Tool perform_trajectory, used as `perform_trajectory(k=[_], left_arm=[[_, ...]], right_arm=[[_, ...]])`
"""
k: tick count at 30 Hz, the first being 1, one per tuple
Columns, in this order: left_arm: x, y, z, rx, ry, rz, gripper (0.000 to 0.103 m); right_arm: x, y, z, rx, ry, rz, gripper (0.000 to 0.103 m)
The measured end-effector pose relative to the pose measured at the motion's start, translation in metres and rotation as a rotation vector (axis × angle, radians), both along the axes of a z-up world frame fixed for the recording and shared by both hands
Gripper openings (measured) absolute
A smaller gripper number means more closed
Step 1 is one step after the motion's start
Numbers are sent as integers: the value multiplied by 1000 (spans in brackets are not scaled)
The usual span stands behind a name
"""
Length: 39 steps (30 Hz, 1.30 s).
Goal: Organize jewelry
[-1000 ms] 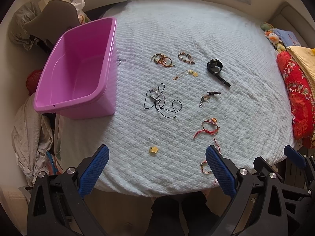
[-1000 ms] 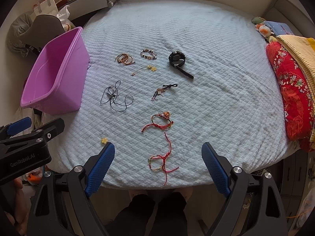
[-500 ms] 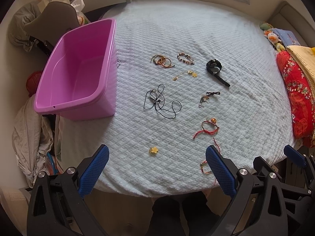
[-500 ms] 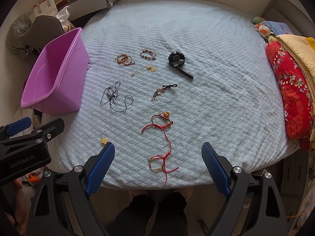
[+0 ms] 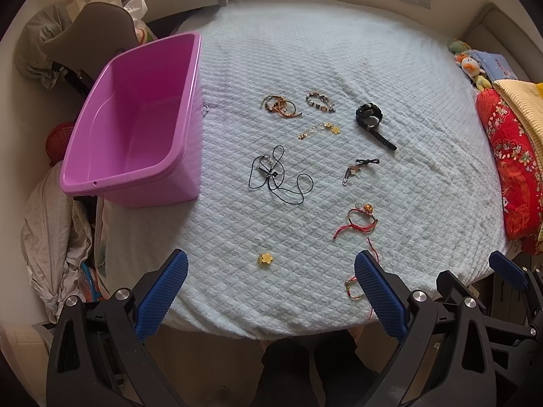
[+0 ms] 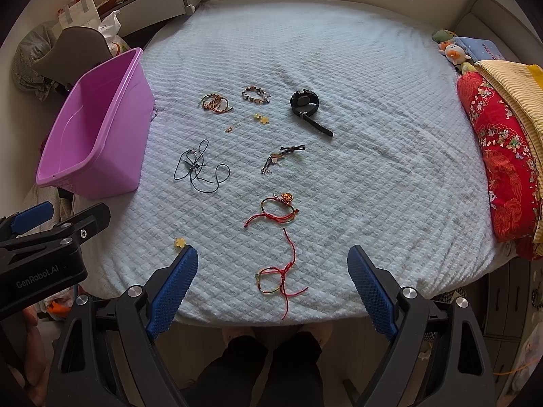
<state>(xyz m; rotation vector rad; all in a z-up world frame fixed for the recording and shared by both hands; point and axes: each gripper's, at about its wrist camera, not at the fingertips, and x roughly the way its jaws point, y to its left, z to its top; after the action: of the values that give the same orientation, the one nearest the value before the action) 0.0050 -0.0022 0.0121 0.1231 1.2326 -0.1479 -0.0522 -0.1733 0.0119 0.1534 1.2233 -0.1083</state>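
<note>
Jewelry lies scattered on a pale blue bed cover (image 5: 339, 51): a black cord necklace (image 5: 275, 176), brown bangles (image 5: 280, 105), a beaded bracelet (image 5: 319, 101), a black watch (image 5: 371, 118), a small dark charm (image 5: 359, 167), a red cord bracelet (image 5: 361, 220), a yellow flower charm (image 5: 265, 259) and a gold chain (image 5: 319, 129). An empty purple bin (image 5: 135, 125) stands at the left. My left gripper (image 5: 271, 288) is open above the near edge. My right gripper (image 6: 273, 285) is open around a red string bracelet (image 6: 276, 278), above it.
A red patterned quilt (image 6: 499, 169) and yellow blanket (image 6: 512, 84) lie along the right edge, with plush toys (image 6: 453, 51) behind. A chair with clothes (image 5: 88, 34) stands left of the bin. The person's legs (image 6: 271, 366) are below the bed's near edge.
</note>
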Motion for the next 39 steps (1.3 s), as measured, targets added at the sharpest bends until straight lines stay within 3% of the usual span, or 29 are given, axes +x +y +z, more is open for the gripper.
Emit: perform_trajectory(k=[28, 39], left_arm=[[-2, 2, 1, -5, 3, -3, 97], [-10, 16, -16, -24, -1, 0, 97]], right_arm=[[-2, 1, 2, -2, -5, -2, 86], [-15, 0, -6, 24, -36, -9, 86]])
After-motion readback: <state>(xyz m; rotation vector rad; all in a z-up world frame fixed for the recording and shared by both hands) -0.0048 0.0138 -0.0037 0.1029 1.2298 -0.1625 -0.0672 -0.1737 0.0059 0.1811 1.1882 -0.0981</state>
